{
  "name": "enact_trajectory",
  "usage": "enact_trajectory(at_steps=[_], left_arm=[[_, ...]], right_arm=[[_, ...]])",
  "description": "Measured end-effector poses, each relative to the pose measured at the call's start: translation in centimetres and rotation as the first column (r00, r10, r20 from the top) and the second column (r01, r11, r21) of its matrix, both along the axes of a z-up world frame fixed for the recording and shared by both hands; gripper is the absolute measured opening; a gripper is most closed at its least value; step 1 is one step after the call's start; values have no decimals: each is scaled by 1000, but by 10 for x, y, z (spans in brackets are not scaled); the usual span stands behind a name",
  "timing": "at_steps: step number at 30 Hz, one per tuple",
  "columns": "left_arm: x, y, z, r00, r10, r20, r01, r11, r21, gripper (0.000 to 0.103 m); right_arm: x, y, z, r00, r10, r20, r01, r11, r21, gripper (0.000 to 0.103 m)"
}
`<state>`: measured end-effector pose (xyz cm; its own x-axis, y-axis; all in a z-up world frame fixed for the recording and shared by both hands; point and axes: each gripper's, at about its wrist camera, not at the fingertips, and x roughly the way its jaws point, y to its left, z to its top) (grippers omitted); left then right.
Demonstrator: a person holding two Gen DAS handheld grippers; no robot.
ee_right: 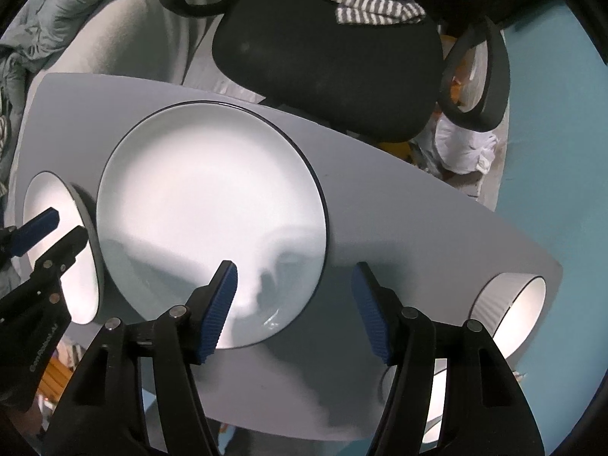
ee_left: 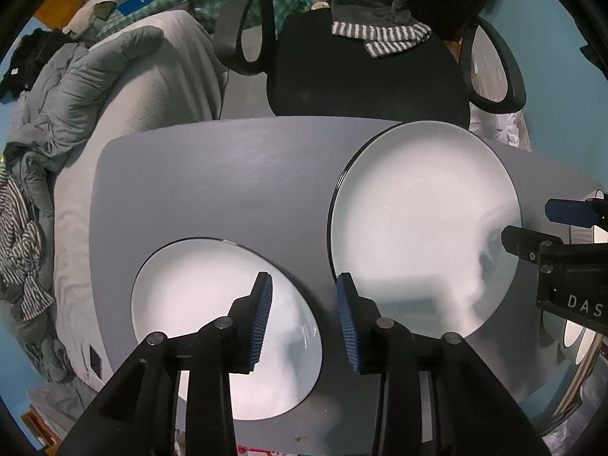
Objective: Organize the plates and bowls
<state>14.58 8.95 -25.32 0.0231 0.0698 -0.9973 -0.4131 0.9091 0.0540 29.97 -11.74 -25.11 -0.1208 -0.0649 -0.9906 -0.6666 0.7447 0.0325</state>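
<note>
Left wrist view: the left gripper [ee_left: 304, 285] is hanging released, grasping nothing, above the small plate [ee_left: 197, 296] beside the large plate [ee_left: 425, 220] on the grey table [ee_left: 228, 182].

Right wrist view: the right gripper [ee_right: 294, 277] is hovering unclenched and empty over the large plate's [ee_right: 209, 205] rim, the ribbed bowl [ee_right: 509, 311] lying at the table's [ee_right: 399, 220] edge.

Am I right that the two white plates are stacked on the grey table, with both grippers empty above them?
Not stacked. In the left wrist view the smaller plate and larger plate lie side by side on the grey table. The left gripper and right gripper are indeed empty.
</note>
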Motion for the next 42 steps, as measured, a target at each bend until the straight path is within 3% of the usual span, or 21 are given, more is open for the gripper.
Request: enact_trajectory(at_steps=[6, 17, 24, 42], left_arm=[[-14, 4, 20, 999, 18, 28, -19, 1000, 14, 42], [-49, 16, 50, 993, 90, 76, -90, 996, -1, 49], [-77, 22, 61, 989, 124, 84, -126, 992, 23, 51], [-132, 54, 90, 954, 256, 153, -257, 966, -18, 59]], right_arm=[[-7, -5, 19, 1000, -12, 19, 11, 999, 48, 66], [-32, -5, 62, 993, 56, 102, -69, 989, 130, 67], [-50, 4, 85, 982, 105, 155, -129, 981, 148, 68], [-94, 45, 118, 946, 241, 219, -281, 944, 175, 73]])
